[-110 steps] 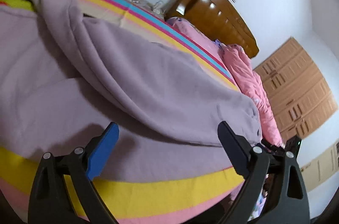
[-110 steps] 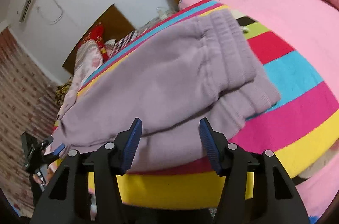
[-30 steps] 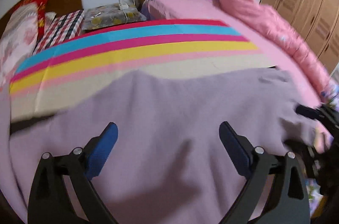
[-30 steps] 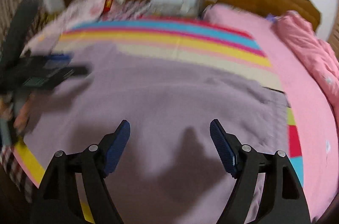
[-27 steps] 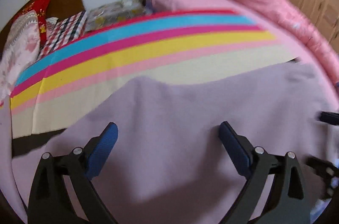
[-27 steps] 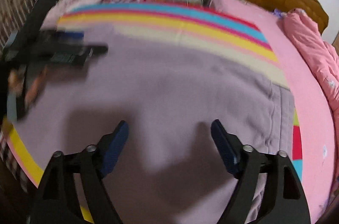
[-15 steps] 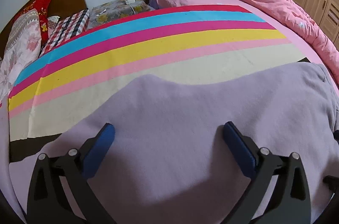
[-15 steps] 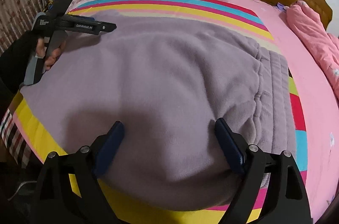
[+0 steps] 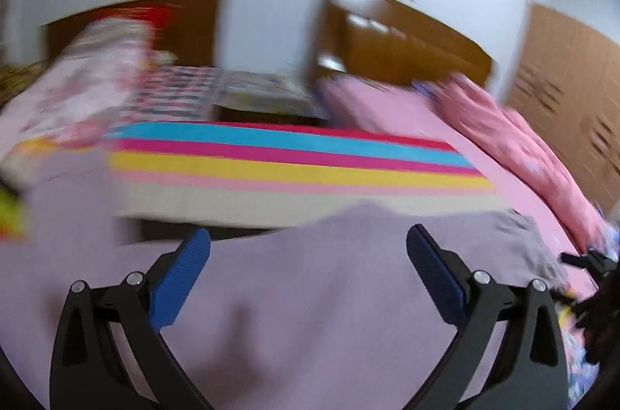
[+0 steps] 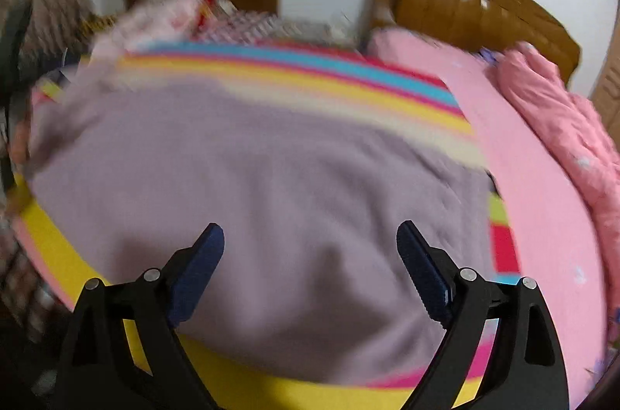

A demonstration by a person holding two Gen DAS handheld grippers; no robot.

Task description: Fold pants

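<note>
The lilac fleece pants [image 9: 329, 293] lie spread flat on the striped blanket; they also show in the right wrist view [image 10: 248, 185], with the waistband end toward the right. My left gripper [image 9: 308, 266] is open and empty, held above the pants. My right gripper [image 10: 310, 255] is open and empty, above the pants near the bed's front edge. Both views are blurred by motion. The right gripper's tip [image 9: 589, 260] shows at the far right of the left wrist view.
The striped blanket [image 9: 286, 162] covers the bed. A pink sheet and a crumpled pink quilt [image 10: 558, 107] lie to the right. A wooden headboard [image 10: 476, 3] and pillows [image 9: 89, 76] stand at the back. Wardrobe doors [image 9: 573, 80] are on the right.
Both grippers have lifted and tilted up since half a second ago, so more wall and headboard show. The pants lie as before. Both jaws stay open.
</note>
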